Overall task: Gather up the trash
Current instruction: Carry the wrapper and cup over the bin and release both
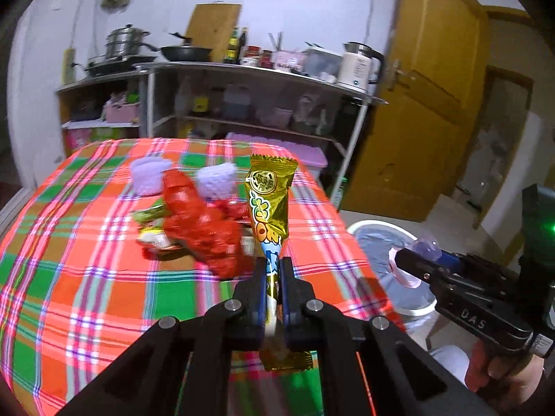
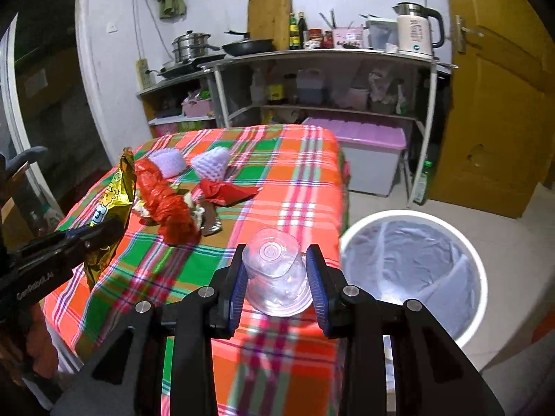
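My left gripper (image 1: 272,270) is shut on a gold snack wrapper (image 1: 269,201), which stands up above the plaid tablecloth (image 1: 86,260). That wrapper (image 2: 111,190) and the left gripper (image 2: 104,234) also show at the left of the right wrist view. My right gripper (image 2: 277,274) is shut on a clear plastic cup (image 2: 274,270), held on its side over the table's right edge. The right gripper (image 1: 404,260) shows at the right of the left wrist view. A white bin (image 2: 468,253) lined with a clear bag stands on the floor right of the table.
On the cloth lie a crumpled red plastic bag (image 1: 201,225), a red wrapper (image 2: 225,190), other snack wrappers (image 1: 156,232) and two white foam nets (image 2: 211,161). Behind stand a kitchen shelf (image 2: 312,55) with pans and a kettle, a purple-lidded box (image 2: 367,131) and a yellow door (image 2: 496,104).
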Motion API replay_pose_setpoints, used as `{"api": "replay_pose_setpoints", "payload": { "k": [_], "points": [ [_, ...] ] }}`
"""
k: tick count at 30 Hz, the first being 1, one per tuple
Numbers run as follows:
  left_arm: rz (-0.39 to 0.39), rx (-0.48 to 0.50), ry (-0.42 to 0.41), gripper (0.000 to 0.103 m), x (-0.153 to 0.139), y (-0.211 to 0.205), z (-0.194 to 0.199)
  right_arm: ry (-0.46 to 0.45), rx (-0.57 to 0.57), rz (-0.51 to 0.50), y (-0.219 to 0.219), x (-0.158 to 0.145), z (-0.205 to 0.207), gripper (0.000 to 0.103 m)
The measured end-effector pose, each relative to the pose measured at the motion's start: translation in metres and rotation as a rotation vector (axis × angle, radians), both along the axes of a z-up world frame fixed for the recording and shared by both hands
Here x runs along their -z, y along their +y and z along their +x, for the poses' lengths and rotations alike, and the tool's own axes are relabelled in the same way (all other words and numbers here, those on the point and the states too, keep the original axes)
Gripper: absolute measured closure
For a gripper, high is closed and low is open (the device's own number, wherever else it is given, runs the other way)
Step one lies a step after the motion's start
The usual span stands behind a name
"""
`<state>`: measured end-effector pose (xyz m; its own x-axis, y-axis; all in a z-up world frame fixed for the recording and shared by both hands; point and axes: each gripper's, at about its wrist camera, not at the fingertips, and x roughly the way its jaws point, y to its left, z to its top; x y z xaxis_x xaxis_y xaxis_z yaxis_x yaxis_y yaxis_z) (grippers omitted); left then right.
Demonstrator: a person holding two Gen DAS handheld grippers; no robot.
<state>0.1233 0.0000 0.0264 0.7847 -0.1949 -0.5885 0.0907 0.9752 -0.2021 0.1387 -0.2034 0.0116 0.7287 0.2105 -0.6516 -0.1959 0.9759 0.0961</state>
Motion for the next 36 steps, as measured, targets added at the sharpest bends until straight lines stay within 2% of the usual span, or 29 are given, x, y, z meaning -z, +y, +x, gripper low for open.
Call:
{"api": "replay_pose_setpoints", "payload": {
  "k": [9,16,36],
  "points": [
    [0.007,0.133,-0.007,0.096,-0.005,-0.052,0.012,-0.014,0.082,0.002,-0.037,-0.004,-0.012,0.068],
    [0.009,0.221,0.015,0.096,0.002,-0.09,0.029,-0.007,0.138,0.008,-0.065,0.0,-0.013,0.068],
    [0.019,0.356,0.137,0.096,0.046,-0.159,0.088,0.072,0.24,0.008,-0.125,0.039,0.009,0.068]
  ]
}}
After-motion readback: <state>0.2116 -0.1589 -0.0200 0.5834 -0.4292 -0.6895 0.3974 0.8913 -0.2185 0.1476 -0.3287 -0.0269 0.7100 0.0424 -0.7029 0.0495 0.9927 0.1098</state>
